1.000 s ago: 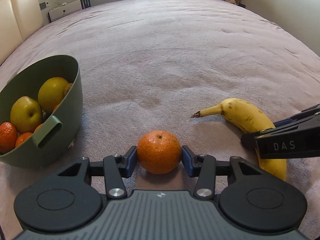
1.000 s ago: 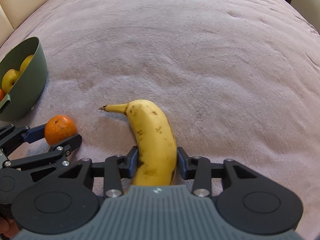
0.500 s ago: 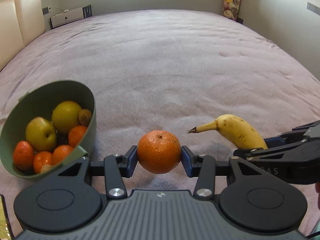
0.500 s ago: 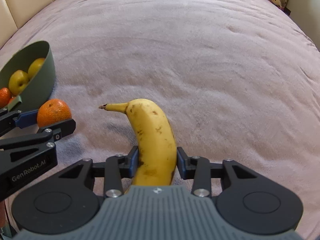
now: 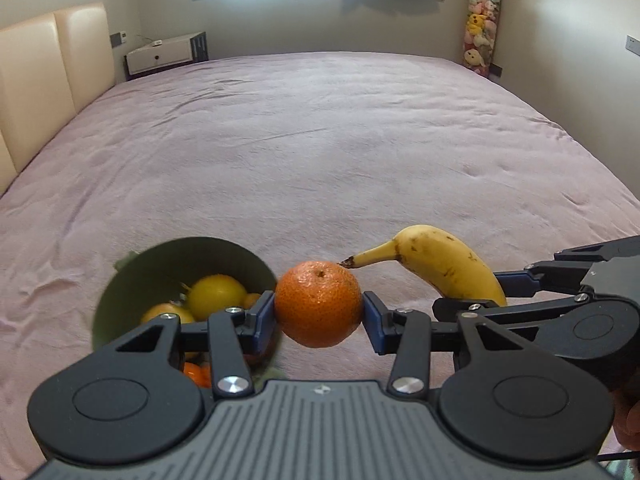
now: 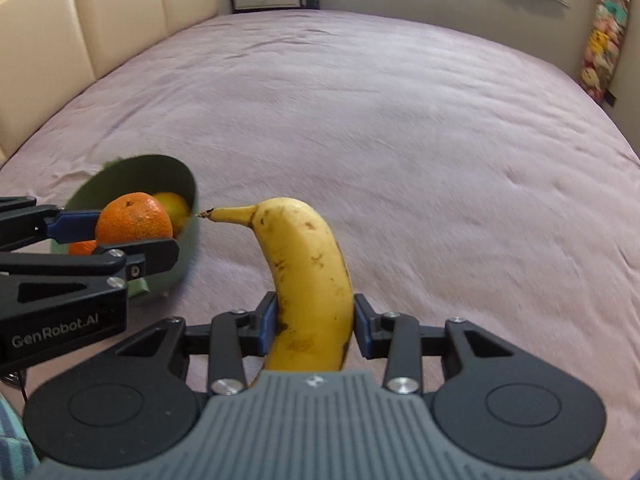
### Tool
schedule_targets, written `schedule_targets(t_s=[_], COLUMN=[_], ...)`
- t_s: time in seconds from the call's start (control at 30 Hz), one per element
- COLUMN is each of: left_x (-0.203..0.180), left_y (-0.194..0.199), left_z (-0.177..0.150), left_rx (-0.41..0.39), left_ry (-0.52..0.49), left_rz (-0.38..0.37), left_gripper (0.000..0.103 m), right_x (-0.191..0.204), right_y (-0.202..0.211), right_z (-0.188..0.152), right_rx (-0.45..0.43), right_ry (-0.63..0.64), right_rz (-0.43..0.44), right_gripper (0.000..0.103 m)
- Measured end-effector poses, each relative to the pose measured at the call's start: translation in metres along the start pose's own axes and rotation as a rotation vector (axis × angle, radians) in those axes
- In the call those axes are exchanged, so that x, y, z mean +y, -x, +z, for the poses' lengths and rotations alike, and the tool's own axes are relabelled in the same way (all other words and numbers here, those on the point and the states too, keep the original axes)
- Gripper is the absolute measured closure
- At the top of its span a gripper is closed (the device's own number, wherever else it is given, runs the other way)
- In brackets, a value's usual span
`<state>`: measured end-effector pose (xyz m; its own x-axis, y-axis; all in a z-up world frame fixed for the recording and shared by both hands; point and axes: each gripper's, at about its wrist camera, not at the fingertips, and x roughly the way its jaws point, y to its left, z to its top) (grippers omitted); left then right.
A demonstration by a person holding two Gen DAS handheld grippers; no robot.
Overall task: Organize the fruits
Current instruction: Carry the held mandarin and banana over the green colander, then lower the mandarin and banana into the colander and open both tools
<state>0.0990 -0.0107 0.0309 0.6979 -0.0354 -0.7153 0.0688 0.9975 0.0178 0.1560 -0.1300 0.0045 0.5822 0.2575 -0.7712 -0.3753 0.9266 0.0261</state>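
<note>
My left gripper (image 5: pixel 319 314) is shut on an orange mandarin (image 5: pixel 319 304) and holds it in the air above the bed, just right of the green bowl (image 5: pixel 136 280). The bowl holds yellow apples (image 5: pixel 216 296) and small oranges (image 5: pixel 196 372). My right gripper (image 6: pixel 315 326) is shut on a yellow banana (image 6: pixel 308 276), also lifted, stem pointing left toward the bowl (image 6: pixel 180 176). In the right wrist view the left gripper with the mandarin (image 6: pixel 134 220) hangs over the bowl's near side. In the left wrist view the banana (image 5: pixel 444 264) sits right of the mandarin.
A wide pink bedspread (image 5: pixel 320 140) fills both views. A cream padded headboard (image 5: pixel 48 64) runs along the left. A white bedside unit (image 5: pixel 164 54) stands at the back left, and a column of plush toys (image 5: pixel 480 28) at the back right.
Both grippers have lifted their fruits off the bed and risen. The bowl now appears lower and closer under the left gripper; the mandarin has moved toward and over the bowl.
</note>
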Motion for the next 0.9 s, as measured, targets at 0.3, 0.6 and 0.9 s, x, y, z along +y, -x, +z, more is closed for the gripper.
schedule_targets(t_s=[0.3,0.6,0.9], left_x=[0.050,0.103,0.131], left_y=[-0.003,-0.010,-0.024], left_z=[0.011,0.015,0.009], left_rx=[0.017,0.072,0.146], left_ry=[0.099,0.241,0.339], left_rz=[0.094,0.138,0.119], left_gripper=[0.051,0.051,0.051], right_x=[0.055,0.098,0.119], right_y=[-0.008,-0.047,-0.093], right_z=[0.041,0.085,0.115], right_rx=[-0.021,-0.011,0.034], right_ry=[0.141,0.234,0.374], right_rz=[0.083,0.168,0.263], right_gripper=[0.067,0.067,0.067])
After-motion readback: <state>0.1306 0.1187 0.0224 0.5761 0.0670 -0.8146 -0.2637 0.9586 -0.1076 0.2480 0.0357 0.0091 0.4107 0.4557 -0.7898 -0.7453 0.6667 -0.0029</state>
